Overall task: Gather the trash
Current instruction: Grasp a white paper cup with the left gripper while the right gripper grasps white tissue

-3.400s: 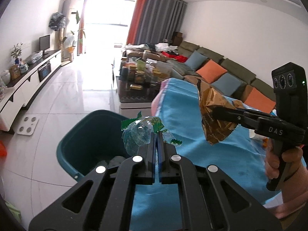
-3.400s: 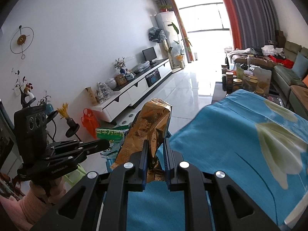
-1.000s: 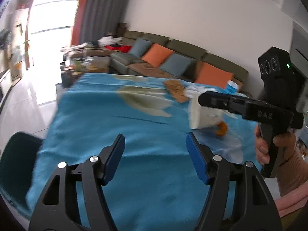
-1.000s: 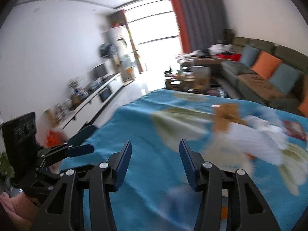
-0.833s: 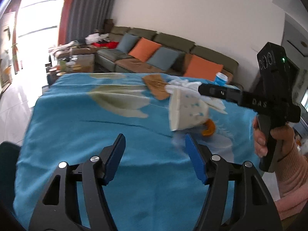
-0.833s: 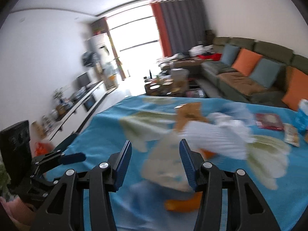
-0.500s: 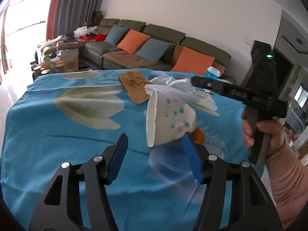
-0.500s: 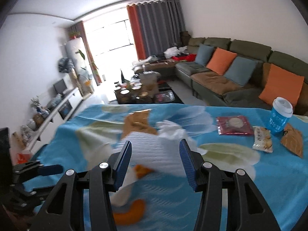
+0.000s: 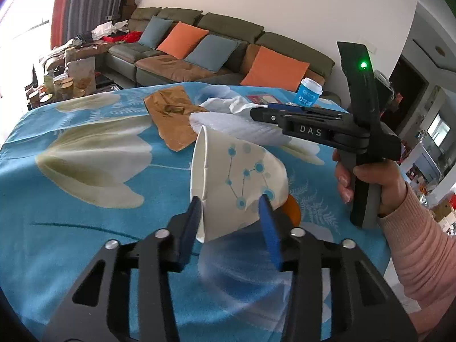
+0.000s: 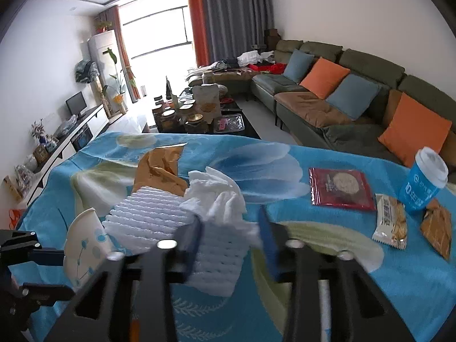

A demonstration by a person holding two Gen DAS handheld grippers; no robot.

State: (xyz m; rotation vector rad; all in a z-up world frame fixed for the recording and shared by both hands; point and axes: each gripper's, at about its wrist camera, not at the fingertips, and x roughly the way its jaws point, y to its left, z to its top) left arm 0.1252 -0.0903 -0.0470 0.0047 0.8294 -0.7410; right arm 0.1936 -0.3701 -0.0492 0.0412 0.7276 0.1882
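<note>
A crumpled white paper cup (image 9: 236, 182) with blue dots lies on its side on the blue flowered tablecloth (image 9: 71, 199). My left gripper (image 9: 230, 213) is open with its jaws on either side of the cup's lower part. The cup also shows in the right wrist view (image 10: 82, 242). My right gripper (image 10: 230, 230) is open, with its jaws around a crumpled white tissue (image 10: 216, 196) lying on a white foam sheet (image 10: 159, 225). A brown wrapper (image 10: 159, 168) lies behind them. An orange peel (image 9: 293, 211) peeks out from behind the cup.
At the table's right end are a red snack packet (image 10: 339, 188), a biscuit packet (image 10: 390, 222), a brown wrapper (image 10: 436, 228) and a blue cup with a white lid (image 10: 421, 182). A sofa (image 10: 342, 99) and a cluttered coffee table (image 10: 196, 114) stand beyond.
Both grippers let go of the wrappers they held over the bin and swung to the table. In the last half second both moved in, and their jaws narrowed, around the cup and the tissue.
</note>
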